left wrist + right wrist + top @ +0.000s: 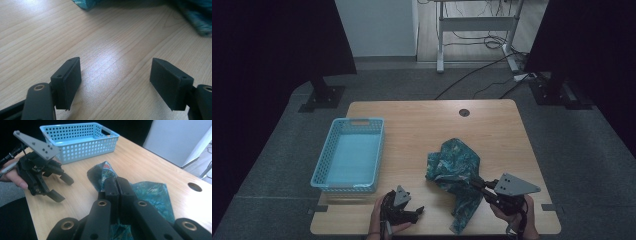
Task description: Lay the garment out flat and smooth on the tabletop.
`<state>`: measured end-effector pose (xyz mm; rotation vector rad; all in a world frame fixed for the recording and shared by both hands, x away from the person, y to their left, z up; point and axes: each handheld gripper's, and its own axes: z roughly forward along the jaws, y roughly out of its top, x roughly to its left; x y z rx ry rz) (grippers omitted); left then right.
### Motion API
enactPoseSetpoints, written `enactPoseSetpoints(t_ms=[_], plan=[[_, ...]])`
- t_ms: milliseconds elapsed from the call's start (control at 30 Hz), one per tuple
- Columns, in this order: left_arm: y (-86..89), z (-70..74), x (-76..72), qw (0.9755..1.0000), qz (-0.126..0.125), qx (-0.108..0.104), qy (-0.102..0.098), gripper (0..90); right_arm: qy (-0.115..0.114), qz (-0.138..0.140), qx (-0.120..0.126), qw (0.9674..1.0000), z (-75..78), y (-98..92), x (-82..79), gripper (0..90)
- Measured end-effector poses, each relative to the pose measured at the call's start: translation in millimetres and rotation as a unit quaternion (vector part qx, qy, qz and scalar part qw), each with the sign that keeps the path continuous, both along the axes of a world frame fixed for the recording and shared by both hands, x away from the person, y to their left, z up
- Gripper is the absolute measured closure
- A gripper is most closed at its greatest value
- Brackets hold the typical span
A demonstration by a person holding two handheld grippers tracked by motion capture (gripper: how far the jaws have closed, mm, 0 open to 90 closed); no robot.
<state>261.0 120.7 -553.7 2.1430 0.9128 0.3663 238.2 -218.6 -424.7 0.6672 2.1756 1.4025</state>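
A: Right hand-held gripper point(477, 185)?
B: Jaws shut tight on a fold of the teal patterned cloth point(454, 167), pinched near its right edge; seen again in the right gripper view point(117, 187), with the fabric point(152, 195) bunched up around the jaw tips.

A: And the cloth itself?
B: Crumpled on the right half of the wooden table point(422, 125), near the front edge, one end trailing down toward the near side (folds too tangled to tell what kind of cloth).

A: Left hand-held gripper point(414, 212)?
B: Open, jaws spread wide, nothing between them. Low over bare table at the near left, well apart from the cloth. Plain wood between the pads point(71, 80) in the left gripper view, a corner of the cloth point(200, 22) lying farther off at the top right.

A: Anything else on the table?
B: A light blue perforated basket point(323, 170) at the left, standing apart from the cloth, just beyond the left hand-held gripper. A round cable hole point(464, 112) near the far edge.
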Motion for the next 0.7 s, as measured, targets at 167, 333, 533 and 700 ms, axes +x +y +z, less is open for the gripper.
enactPoseSetpoints(t_ms=[167,333,533,700], plan=[[-1.4,0.2,-0.1,1.0,0.004,0.002,-0.002,26.9,0.002,-0.003,0.001,1.0,-1.0,-1.9,0.7,87.7],[-0.5,0.6,0.8,1.0,0.002,-0.001,0.002,26.8,0.007,-0.002,-0.003,1.0,-4.4,-0.7,2.7,87.7],[0.1,2.2,3.0,1.0,0.003,-0.004,0.006,26.9,0.013,-0.005,-0.004,0.9999,-7.2,-2.4,5.0,87.7],[-3.5,7.2,0.7,0.9999,-0.001,-0.007,-0.009,28.3,0.018,-0.006,-0.004,0.9998,-10.1,-4.3,6.5,87.7]])
